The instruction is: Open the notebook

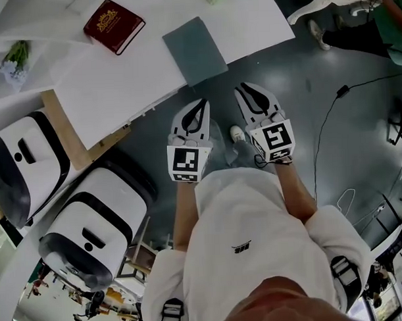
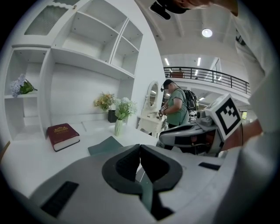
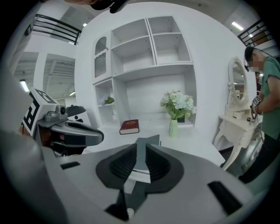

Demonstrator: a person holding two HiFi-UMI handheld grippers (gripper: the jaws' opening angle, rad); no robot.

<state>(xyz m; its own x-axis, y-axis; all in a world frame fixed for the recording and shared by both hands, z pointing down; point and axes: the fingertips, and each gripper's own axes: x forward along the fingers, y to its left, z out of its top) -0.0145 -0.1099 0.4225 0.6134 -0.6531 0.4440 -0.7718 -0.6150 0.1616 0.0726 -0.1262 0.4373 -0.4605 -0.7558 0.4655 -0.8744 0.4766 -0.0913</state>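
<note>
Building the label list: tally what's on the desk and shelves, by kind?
Red book: 1
Notebook: 1
Flower bunches: 3 (vase bunch, pot bunch, shelf bunch)
Vase: 1
Dark pot: 1
Total: 7

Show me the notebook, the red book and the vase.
notebook (image 1: 194, 50), head view, middle of its grey cover.
red book (image 1: 114, 25), head view, middle of its cover.
vase (image 3: 173, 128), right gripper view, its body.

White shirt (image 1: 245, 207), small black logo (image 1: 241, 248)
</note>
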